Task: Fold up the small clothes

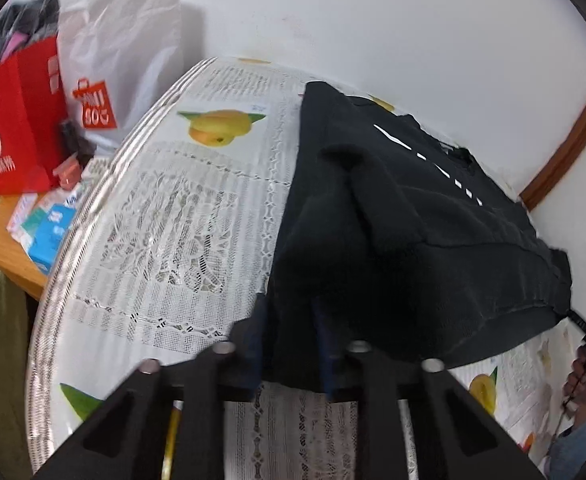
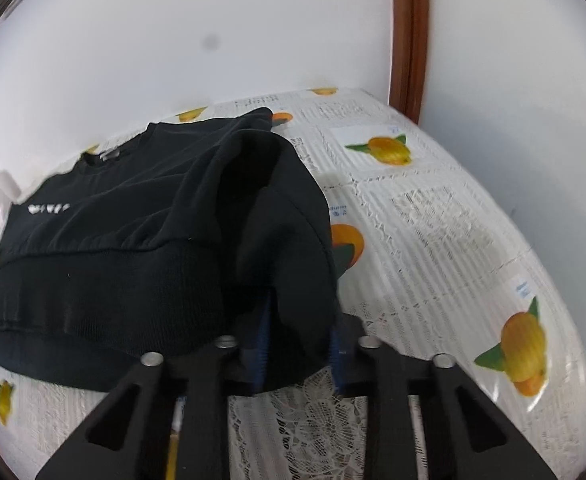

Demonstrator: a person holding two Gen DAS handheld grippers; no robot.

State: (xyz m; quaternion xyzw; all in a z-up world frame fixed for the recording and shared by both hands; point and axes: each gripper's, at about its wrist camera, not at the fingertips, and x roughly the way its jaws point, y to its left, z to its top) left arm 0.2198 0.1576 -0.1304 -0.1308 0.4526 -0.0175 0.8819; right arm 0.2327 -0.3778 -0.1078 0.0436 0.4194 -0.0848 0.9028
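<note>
Both pinched on the black sweatshirt (image 1: pixel 413 216) hem: left hand-held gripper (image 1: pixel 293 344), right hand-held gripper (image 2: pixel 299 344). Soft, limp and light, so it'll sag between grips; hold the ribbed corners.

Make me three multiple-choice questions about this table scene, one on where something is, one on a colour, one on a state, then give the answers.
1. Where does the red bag stand?
A. on the black garment
B. beyond the table's edge, beside a white bag
C. between the jaws

2. What colour is the garment?
A. black
B. yellow
C. red

3. What is the left gripper doing?
A. open above bare cloth
B. shut on the garment's hem
C. holding a bag

Answers: 1 B, the left wrist view shows the two bags side by side past the tablecloth's edge. 2 A, it is black with small white markings. 3 B, dark fabric is pinched between its fingers; the right gripper grips the hem likewise.
</note>
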